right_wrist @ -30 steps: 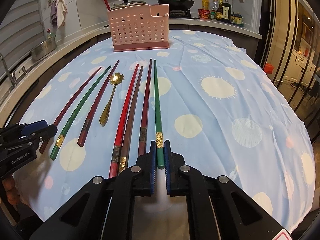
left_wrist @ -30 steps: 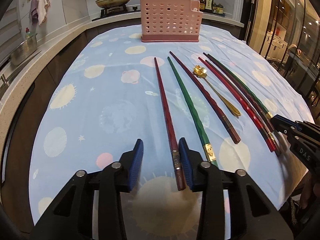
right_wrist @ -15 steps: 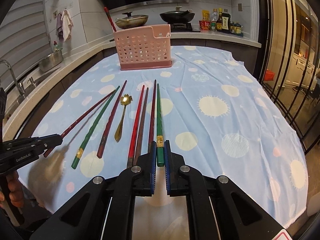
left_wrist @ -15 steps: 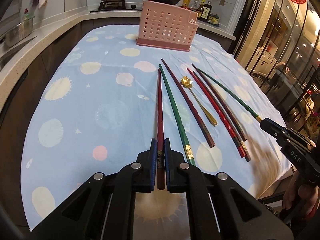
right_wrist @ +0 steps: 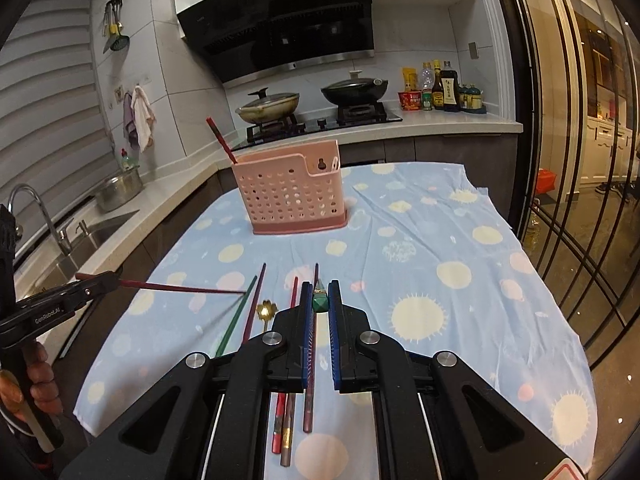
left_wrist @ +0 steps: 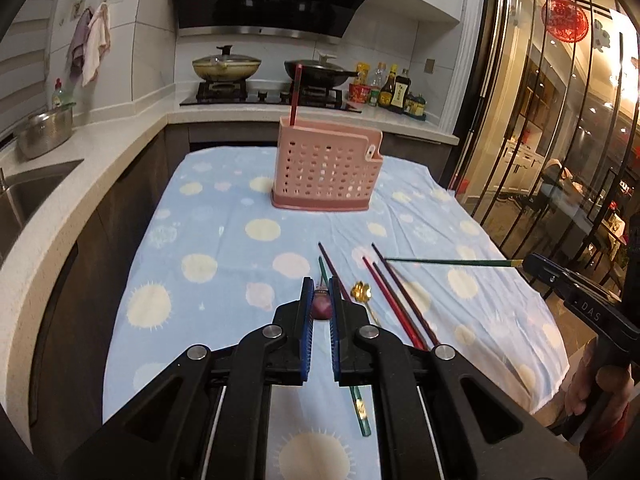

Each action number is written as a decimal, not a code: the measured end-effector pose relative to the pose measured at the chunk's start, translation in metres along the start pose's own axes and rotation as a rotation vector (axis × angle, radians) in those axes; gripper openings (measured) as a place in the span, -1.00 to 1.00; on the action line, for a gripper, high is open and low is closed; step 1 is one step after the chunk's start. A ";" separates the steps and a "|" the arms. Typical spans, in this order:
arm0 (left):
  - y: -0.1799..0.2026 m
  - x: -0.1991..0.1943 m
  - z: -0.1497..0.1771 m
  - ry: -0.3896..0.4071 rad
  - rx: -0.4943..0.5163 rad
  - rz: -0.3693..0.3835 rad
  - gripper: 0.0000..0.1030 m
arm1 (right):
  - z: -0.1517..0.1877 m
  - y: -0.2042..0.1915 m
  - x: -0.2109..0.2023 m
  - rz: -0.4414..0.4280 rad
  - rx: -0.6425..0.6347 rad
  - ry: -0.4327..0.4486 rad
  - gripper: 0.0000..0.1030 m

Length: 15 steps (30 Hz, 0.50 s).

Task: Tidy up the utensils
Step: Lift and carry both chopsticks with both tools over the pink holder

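In the left wrist view my left gripper [left_wrist: 321, 292] is shut on the end of a dark red chopstick [left_wrist: 322, 309], held up off the blue spotted cloth [left_wrist: 224, 248]. In the right wrist view my right gripper [right_wrist: 320, 286] is shut on a green chopstick [right_wrist: 320, 301], also lifted. Each shows in the other's view: the right gripper [left_wrist: 530, 263] with the green chopstick [left_wrist: 448, 261], the left gripper [right_wrist: 110, 279] with the red chopstick [right_wrist: 180, 288]. Several chopsticks [left_wrist: 394, 300] and a gold spoon [left_wrist: 360, 291] lie on the cloth. The pink perforated holder [left_wrist: 326, 168] stands at the far end with one red chopstick [left_wrist: 295, 94] in it.
Beyond the table a stove carries two pans [left_wrist: 226, 68], with sauce bottles [left_wrist: 394, 90] beside it. A sink [right_wrist: 92, 232] and a steel pot [left_wrist: 44, 134] sit on the left counter. Glass doors [left_wrist: 560, 140] run along the right. A hand [right_wrist: 40, 376] grips the left tool.
My left gripper went from open to shut on the dark red chopstick. Both grippers then rose, lifting their chopsticks off the cloth, and the views tilted up toward the stove.
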<state>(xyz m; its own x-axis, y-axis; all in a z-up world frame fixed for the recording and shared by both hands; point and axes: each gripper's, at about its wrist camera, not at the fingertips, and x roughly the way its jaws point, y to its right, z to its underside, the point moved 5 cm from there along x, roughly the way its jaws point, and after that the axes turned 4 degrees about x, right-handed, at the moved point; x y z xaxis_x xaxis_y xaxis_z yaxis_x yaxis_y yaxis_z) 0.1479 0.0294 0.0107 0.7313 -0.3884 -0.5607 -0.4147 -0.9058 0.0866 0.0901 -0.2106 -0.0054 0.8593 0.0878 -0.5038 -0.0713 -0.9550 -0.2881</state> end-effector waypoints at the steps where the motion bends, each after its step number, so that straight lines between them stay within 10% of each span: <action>1: 0.000 -0.001 -0.009 0.017 0.003 0.001 -0.87 | -0.008 0.000 0.001 -0.009 0.001 0.010 -0.87; 15: 0.003 0.006 -0.131 0.202 0.068 -0.008 -0.87 | -0.104 -0.011 0.025 -0.061 -0.036 0.110 -0.87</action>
<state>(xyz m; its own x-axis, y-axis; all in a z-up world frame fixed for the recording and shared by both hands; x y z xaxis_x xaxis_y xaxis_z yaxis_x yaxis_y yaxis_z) 0.2221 0.0020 0.1152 0.8258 -0.4133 -0.3837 -0.4387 -0.8983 0.0234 0.1647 -0.2279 0.0700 0.9119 0.1159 -0.3937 -0.0013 -0.9585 -0.2852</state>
